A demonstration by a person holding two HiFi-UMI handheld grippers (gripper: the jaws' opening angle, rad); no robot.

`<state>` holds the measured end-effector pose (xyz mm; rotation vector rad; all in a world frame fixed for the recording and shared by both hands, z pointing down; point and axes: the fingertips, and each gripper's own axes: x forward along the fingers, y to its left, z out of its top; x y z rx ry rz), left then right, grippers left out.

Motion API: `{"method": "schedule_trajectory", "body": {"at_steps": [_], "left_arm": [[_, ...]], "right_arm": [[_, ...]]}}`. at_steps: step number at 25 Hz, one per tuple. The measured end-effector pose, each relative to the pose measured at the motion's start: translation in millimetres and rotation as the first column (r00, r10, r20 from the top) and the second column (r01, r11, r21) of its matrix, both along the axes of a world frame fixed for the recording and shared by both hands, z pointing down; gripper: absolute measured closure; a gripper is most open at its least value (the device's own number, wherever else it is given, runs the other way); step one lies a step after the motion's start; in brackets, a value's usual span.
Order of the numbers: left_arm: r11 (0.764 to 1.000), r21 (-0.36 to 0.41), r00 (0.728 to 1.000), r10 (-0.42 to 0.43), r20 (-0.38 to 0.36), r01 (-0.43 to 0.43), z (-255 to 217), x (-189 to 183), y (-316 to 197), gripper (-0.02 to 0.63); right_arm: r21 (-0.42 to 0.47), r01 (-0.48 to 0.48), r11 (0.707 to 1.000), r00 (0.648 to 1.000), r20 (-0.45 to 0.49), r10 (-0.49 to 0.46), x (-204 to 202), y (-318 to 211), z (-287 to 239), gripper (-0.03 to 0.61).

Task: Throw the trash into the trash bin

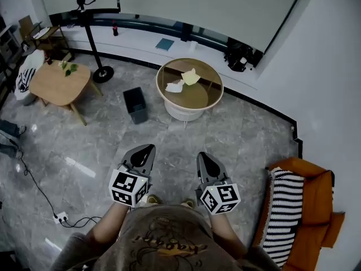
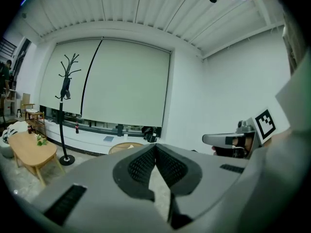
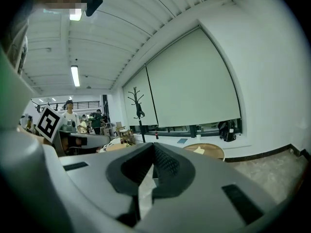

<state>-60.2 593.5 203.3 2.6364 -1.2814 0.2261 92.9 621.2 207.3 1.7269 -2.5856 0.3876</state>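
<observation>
Standing in the upper middle of the head view, the round counter [image 1: 198, 99] has the black trash bin [image 1: 136, 104] on the floor just to its left. Lower down, the left gripper [image 1: 148, 148] and right gripper [image 1: 203, 155] hang side by side, each with jaws together (nothing between them). On the counter lie the white crumpled paper [image 1: 174, 86] and, beside it, the yellow paper [image 1: 190, 77].

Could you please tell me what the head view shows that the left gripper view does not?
Only the head view shows the black trash bin on the floor, the orange chair and its striped cushion. Only the left gripper view shows the slatted ceiling. Both show the round table, the wooden table, the coat stand, the left gripper and the right gripper, each with jaws together.
</observation>
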Motion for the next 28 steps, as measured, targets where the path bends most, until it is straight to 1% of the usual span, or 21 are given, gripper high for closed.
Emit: {"method": "schedule_trajectory", "body": {"at_steps": [5, 7, 10, 13, 21, 28], "left_arm": [[0.999, 0.005, 0.999, 0.041, 0.015, -0.041, 8.2, -19.9, 1.5, 0.595], [0.999, -0.006, 0.999, 0.052, 0.010, -0.052, 9.6, -24.7, 0.4, 0.595], [0.999, -0.006, 0.999, 0.052, -0.003, -0.052, 8.6, -31.1, -5.8, 0.595], [0.999, 0.005, 0.999, 0.051, 0.000, -0.051, 9.8, -35.0, -16.6, 0.595], [0.998, -0.003, 0.998, 0.058, -0.007, -0.058, 15.3, -28.9, -47.3, 0.595], [0.998, -0.022, 0.998, 0.054, -0.021, -0.055, 20.6, -18.3, -88.1, 0.595]], "right_arm": [[-0.002, -0.053, 0.999, 0.999, 0.001, 0.053, -15.3, 10.1, 7.1, 0.560], [-0.013, -0.075, 0.997, 0.997, 0.007, 0.075, -18.0, 12.5, 11.3, 0.560], [-0.023, -0.096, 0.995, 0.995, 0.006, 0.096, -20.9, 10.2, 14.8, 0.560], [-0.023, -0.108, 0.994, 0.994, 0.006, 0.109, -22.7, 0.5, 15.8, 0.560], [-0.026, -0.118, 0.993, 0.993, -0.010, 0.118, -13.7, -34.2, 22.6, 0.560], [-0.022, -0.123, 0.992, 0.992, 0.004, 0.123, -5.0, -72.7, 24.2, 0.560]]}}
